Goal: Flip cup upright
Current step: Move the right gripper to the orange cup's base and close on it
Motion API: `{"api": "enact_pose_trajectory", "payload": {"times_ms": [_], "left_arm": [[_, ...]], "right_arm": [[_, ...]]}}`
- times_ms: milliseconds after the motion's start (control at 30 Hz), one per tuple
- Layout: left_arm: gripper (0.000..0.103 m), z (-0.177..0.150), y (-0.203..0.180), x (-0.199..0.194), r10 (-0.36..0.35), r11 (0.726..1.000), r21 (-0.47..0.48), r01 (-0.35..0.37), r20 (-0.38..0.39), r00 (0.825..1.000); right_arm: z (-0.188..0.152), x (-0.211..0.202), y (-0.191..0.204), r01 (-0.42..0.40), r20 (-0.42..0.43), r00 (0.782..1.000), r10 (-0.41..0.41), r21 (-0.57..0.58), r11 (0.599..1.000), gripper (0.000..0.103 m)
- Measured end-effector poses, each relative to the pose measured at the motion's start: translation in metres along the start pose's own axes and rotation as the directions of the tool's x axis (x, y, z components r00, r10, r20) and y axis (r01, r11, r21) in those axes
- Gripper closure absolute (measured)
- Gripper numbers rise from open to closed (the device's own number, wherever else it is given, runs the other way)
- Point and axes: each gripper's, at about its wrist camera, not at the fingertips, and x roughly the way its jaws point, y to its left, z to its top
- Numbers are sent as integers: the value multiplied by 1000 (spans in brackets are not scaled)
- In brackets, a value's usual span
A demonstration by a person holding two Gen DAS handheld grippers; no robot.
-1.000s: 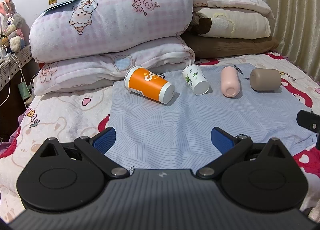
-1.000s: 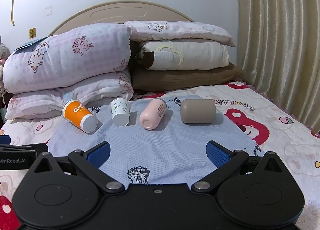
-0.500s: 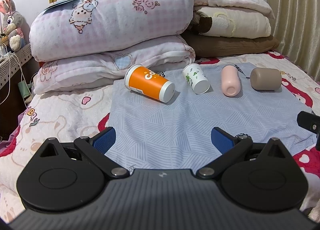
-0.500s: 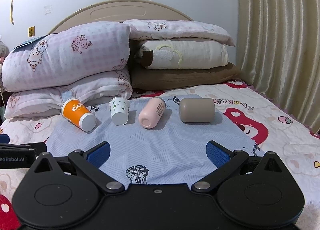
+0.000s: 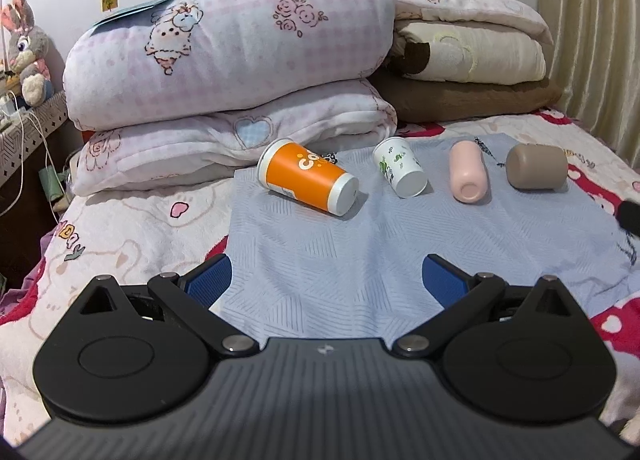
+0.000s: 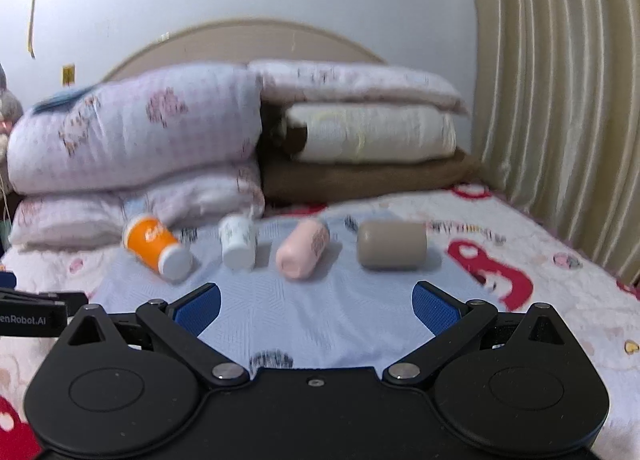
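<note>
With both tongs, left [image 5: 326, 274] and right [image 6: 316, 306], apart and empty, we risk rolling the orange cup [image 5: 307, 176] on the soft bed [image 5: 132, 227].

Left gripper [image 5: 327, 276]: jaws wide apart, blue pads [image 5: 210, 280] facing in, nothing between them, held low and level. Right gripper [image 6: 316, 306]: same, jaws spread, empty, pads [image 6: 434, 310] clear. Right view is motion-blurred. Left gripper's edge shows at the right view's left border.

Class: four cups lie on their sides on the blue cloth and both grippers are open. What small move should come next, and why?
Probably ease the open right gripper forward toward the taupe cylindrical cup. It lies on its side like the rest, nearest that gripper's side, and nothing is held yet; the open left gripper also hangs back.
</note>
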Motion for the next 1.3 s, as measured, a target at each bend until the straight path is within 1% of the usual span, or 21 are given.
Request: {"api": "enact_pose_trajectory", "payload": {"times_ms": [67,100,167,233,333,400,467,533,600,667,767,800,867,933,1033,1133,1200,1233,1300], "left_arm": [[0,8,3,-2,-20,1000,2,20,-11,1000],[0,12,3,-3,-29,1000,3,29,-14,999],[0,23,5,-7,-31,1000,-2,31,-17,999],[0,35,6,-10,-34,999,-3,34,-4,999],[0,51,10,-9,-18,1000,-14,18,5,1000],[0,64,15,-1,5,999,-35,-5,-11,1000],[0,76,20,11,14,999,-48,-16,-28,1000],[0,85,27,27,12,997,-79,-16,-47,999],[1,91,34,46,0,992,-128,-7,-53,999],[3,92,39,72,-14,986,-168,1,-77,997],[3,84,44,104,-37,977,-211,14,-106,994],[3,79,46,111,-44,975,-222,18,-109,993],[3,71,52,125,-70,968,-248,42,-106,992],[3,64,59,141,-101,957,-283,68,-106,989],[3,55,66,164,-107,941,-331,69,-99,989],[3,44,68,188,-123,935,-346,76,-115,986],[3,36,69,197,-137,928,-362,90,-107,985],[3,34,69,202,-140,925,-368,94,-101,985],[3,32,70,208,-125,928,-362,88,-80,989]], "right_arm": [[9,-3,1,-35,40,999,37,-43,998,0],[15,-2,4,-55,40,997,58,-85,995,0],[26,2,13,-101,13,994,105,-188,977,0],[38,9,22,-146,-4,989,149,-245,959,0],[50,25,36,-247,-26,968,250,-297,922,0],[48,43,47,-339,-59,939,338,-319,885,0],[41,59,59,-400,-112,916,386,-328,856,0],[39,76,73,-467,-179,884,432,-337,817,0],[40,91,89,-536,-230,844,484,-345,771,0],[42,108,104,-570,-257,821,510,-333,751,0],[41,140,122,-601,-289,798,529,-324,731,0],[37,151,128,-607,-293,794,533,-334,721,0],[26,173,136,-608,-302,793,529,-357,709,0],[13,195,140,-610,-316,792,522,-363,705,0],[-2,220,148,-614,-315,790,527,-385,689,1],[-14,238,158,-606,-310,795,521,-420,675,1],[-20,249,163,-596,-301,803,515,-443,670,2],[-22,255,166,-596,-296,803,518,-449,666,2],[-26,267,170,-587,-282,808,517,-455,670,2]]}}
